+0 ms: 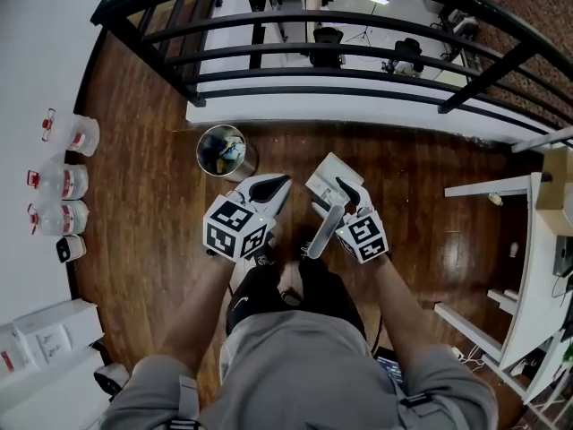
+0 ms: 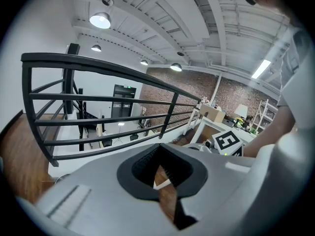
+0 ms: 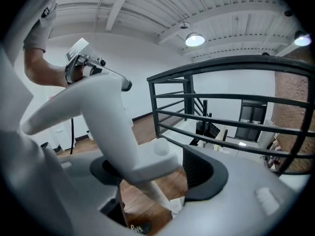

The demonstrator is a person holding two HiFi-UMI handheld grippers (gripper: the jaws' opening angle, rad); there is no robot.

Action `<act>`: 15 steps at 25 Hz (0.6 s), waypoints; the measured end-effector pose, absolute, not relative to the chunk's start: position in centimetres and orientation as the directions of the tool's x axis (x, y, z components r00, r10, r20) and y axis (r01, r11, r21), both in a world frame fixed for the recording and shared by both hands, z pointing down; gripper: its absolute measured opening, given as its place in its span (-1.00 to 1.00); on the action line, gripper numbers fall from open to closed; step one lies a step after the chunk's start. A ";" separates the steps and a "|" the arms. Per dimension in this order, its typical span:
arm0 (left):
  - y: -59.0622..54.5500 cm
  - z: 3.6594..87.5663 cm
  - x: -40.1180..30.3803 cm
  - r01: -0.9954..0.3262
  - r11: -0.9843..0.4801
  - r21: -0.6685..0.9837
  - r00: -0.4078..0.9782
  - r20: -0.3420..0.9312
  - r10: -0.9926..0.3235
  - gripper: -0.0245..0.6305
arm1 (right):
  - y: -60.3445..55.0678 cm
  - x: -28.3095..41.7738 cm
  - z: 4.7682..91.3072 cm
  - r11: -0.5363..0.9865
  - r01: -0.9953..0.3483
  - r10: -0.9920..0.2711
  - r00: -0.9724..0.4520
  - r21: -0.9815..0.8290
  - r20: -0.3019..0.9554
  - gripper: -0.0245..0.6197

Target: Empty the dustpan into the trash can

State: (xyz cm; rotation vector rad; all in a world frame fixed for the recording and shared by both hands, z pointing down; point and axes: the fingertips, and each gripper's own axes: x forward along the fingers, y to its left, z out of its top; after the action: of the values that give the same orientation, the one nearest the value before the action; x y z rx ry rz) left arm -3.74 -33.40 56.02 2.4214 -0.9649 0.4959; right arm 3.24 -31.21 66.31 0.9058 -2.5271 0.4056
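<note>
The right gripper [image 1: 338, 202] is released, its jaws wide around the dustpan [image 1: 329, 176] handle, just right of the trash can [image 1: 222, 150], not over it. Unheld, the dustpan may tip and spill. The left gripper [image 1: 273, 186] is clenched and empty.

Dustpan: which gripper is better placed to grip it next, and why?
Probably the right gripper: the dustpan handle stands between its open jaws. The left gripper is shut and empty, though nearer the trash can.
</note>
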 end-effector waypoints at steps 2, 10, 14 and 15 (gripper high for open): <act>-32.9 55.9 -3.8 -0.702 -0.643 0.306 0.695 0.491 -0.525 -0.91 | -30.6 3.0 66.3 0.732 -0.668 -0.534 -0.685 -0.134 0.495 0.00; -29.3 55.8 -4.9 -0.637 -0.703 0.317 0.739 0.509 -0.441 -0.91 | -26.9 5.0 67.8 0.621 -0.764 -0.574 -0.597 -0.177 0.560 0.01; -28.2 55.3 -5.7 -0.617 -0.727 0.302 0.747 0.516 -0.419 -0.91 | -25.4 7.7 65.9 0.526 -0.834 -0.661 -0.524 -0.166 0.537 0.01; -28.1 54.9 -5.6 -0.608 -0.735 0.299 0.753 0.510 -0.416 -0.91 | -25.2 8.8 64.7 0.487 -0.859 -0.700 -0.492 -0.159 0.518 0.00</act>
State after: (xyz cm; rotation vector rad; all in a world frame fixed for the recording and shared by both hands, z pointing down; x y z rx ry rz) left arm -5.63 -28.14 54.88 2.4976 -0.7761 0.5765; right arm 8.76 -25.25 64.73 1.2997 -2.3518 0.5684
